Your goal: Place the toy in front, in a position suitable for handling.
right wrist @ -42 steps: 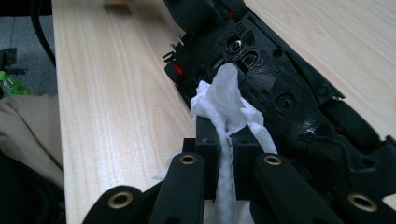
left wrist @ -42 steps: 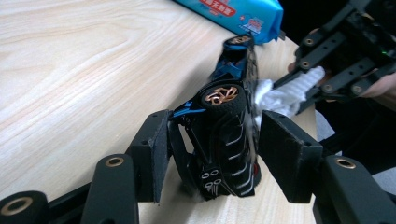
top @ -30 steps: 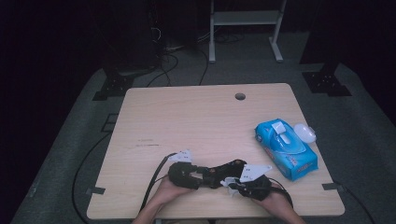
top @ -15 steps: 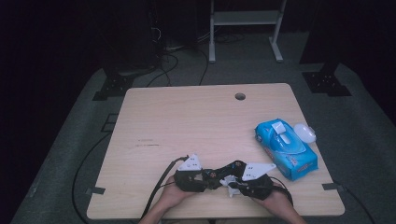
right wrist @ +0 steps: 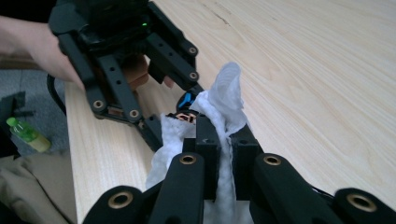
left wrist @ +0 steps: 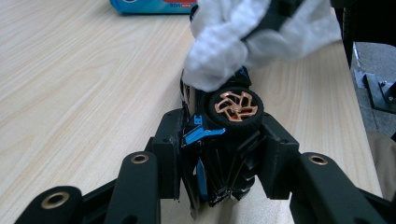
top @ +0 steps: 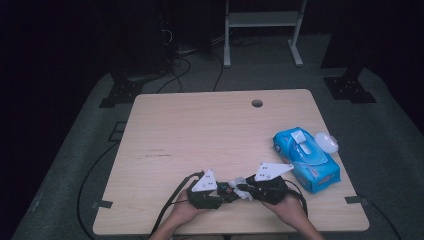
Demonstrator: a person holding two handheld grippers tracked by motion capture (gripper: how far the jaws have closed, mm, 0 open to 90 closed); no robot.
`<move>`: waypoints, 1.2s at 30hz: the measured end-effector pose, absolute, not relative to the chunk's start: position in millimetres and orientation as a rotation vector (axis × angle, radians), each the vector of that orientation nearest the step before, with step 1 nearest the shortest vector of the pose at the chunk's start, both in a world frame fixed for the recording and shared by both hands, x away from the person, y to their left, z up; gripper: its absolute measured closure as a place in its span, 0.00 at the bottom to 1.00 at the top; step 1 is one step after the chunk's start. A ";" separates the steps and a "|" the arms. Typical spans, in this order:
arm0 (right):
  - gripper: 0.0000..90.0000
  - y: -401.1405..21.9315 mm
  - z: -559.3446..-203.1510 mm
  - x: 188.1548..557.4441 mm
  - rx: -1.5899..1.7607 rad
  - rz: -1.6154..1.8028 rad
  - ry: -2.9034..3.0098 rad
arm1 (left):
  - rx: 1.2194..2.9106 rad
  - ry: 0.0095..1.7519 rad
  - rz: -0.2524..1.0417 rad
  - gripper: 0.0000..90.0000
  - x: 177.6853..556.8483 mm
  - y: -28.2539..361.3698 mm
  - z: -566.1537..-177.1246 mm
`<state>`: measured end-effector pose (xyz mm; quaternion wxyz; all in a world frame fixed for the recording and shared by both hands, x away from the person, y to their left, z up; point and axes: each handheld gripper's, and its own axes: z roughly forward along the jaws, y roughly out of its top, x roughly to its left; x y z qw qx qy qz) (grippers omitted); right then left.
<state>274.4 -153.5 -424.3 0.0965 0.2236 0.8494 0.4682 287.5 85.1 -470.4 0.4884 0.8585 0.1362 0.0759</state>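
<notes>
Near the table's front edge my two grippers meet tip to tip. My left gripper point(top: 220, 192) point(left wrist: 223, 140) is shut on a small black and blue toy car point(left wrist: 219, 154) point(top: 230, 190), which stands on end with a copper-spoked wheel point(left wrist: 235, 104) facing the camera. My right gripper point(top: 250, 189) point(right wrist: 223, 140) is shut on a crumpled white wipe point(right wrist: 226, 93) point(left wrist: 229, 42) point(top: 241, 182). The wipe rests against the top of the car. In the right gripper view the left gripper point(right wrist: 140, 65) and the hand holding it sit just beyond the wipe.
A blue pack of wipes point(top: 306, 159) point(left wrist: 154, 5) lies at the table's right edge, with a white rounded object point(top: 326, 142) beside it. A cable hole point(top: 257, 103) sits near the far edge. A green bottle point(right wrist: 25, 133) lies on the floor.
The left gripper turned so its grey plate tilts up and shifted slightly right. The right gripper rose a little with the wipe and stays against the car.
</notes>
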 end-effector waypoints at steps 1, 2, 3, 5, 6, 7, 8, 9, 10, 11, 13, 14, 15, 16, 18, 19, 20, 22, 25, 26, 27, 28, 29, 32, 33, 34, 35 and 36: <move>0.94 -155.2 -424.1 275.6 0.677 1.386 2.509 | 2.087 0.327 0.184 0.64 287.8 85.6 -470.5; 0.94 -157.5 -423.7 276.3 0.690 1.380 2.499 | 2.086 0.325 0.184 0.64 288.0 86.0 -470.6; 0.94 -160.9 -423.4 276.9 0.706 1.369 2.493 | 2.087 0.323 0.187 0.64 287.9 86.3 -470.7; 0.95 -168.3 -423.6 278.3 0.739 1.359 2.479 | 2.091 0.317 0.193 0.64 287.7 86.7 -470.6; 0.94 -174.7 -423.8 279.7 0.766 1.359 2.470 | 2.090 0.318 0.194 0.64 287.4 86.5 -470.6; 0.94 -179.8 -423.7 280.6 0.784 1.355 2.458 | 2.091 0.318 0.193 0.64 287.4 86.5 -470.6; 0.94 -184.7 -423.5 281.4 0.804 1.344 2.446 | 2.091 0.319 0.190 0.64 287.6 86.6 -470.6; 0.95 -189.1 -423.4 282.7 0.825 1.341 2.436 | 2.088 0.325 0.186 0.64 287.8 86.8 -470.7; 0.95 -192.4 -423.3 283.9 0.844 1.337 2.424 | 2.085 0.330 0.180 0.64 288.2 87.0 -470.7; 0.94 -193.9 -423.0 284.5 0.853 1.331 2.416 | 2.079 0.333 0.174 0.64 288.8 87.3 -471.0; 0.94 -192.5 -422.1 284.7 0.857 1.330 2.410 | 2.075 0.333 0.169 0.64 289.2 87.4 -471.3; 0.94 -187.9 -421.5 283.8 0.836 1.336 2.412 | 2.075 0.331 0.169 0.64 289.2 87.4 -471.3; 0.94 -184.6 -420.9 282.9 0.818 1.344 2.415 | 2.070 0.331 0.168 0.64 289.2 87.3 -471.6; 0.94 -176.7 -419.7 281.2 0.783 1.372 2.418 | 2.070 0.330 0.169 0.64 289.2 87.4 -471.7; 0.94 -167.9 -418.0 279.7 0.738 1.412 2.420 | 2.073 0.319 0.176 0.64 288.9 87.4 -471.8; 0.94 -164.1 -417.1 279.3 0.728 1.424 2.422 | 2.076 0.313 0.175 0.64 288.5 87.2 -472.2; 0.94 -158.3 -415.9 279.0 0.710 1.420 2.428 | 2.081 0.310 0.175 0.64 288.3 87.1 -472.5; 0.94 -151.8 -416.1 279.7 0.679 1.384 2.446 | 2.086 0.300 0.172 0.64 287.6 87.6 -472.9; 0.94 -154.0 -420.8 280.1 0.679 1.310 2.463 | 2.090 0.303 0.174 0.64 287.7 88.4 -472.4; 0.94 -158.1 -422.4 279.5 0.687 1.302 2.458 | 2.091 0.303 0.174 0.64 287.7 88.6 -472.4; 0.94 -163.3 -423.6 278.5 0.700 1.298 2.452 | 2.089 0.305 0.174 0.64 287.6 88.5 -472.5; 0.94 -169.4 -424.6 277.7 0.711 1.298 2.442 | 2.092 0.303 0.176 0.64 287.8 88.6 -472.4; 0.94 -175.8 -425.1 276.7 0.725 1.301 2.434 | 2.091 0.305 0.174 0.64 288.0 88.5 -472.4; 0.94 -193.7 -425.0 275.1 0.765 1.265 2.398 | 2.089 0.309 0.170 0.64 288.4 88.8 -472.6; 0.94 -199.7 -425.5 275.1 0.784 1.262 2.389 | 2.089 0.309 0.171 0.64 288.4 88.8 -472.6; 0.94 -205.6 -426.2 276.0 0.804 1.276 2.380 | 2.088 0.309 0.170 0.64 288.4 88.8 -472.7; 0.94 -209.8 -426.8 276.4 0.827 1.280 2.372 | 2.087 0.312 0.167 0.64 288.5 88.9 -472.8; 0.94 -212.6 -426.8 276.9 0.836 1.259 2.363 | 2.086 0.317 0.163 0.64 288.6 88.9 -473.0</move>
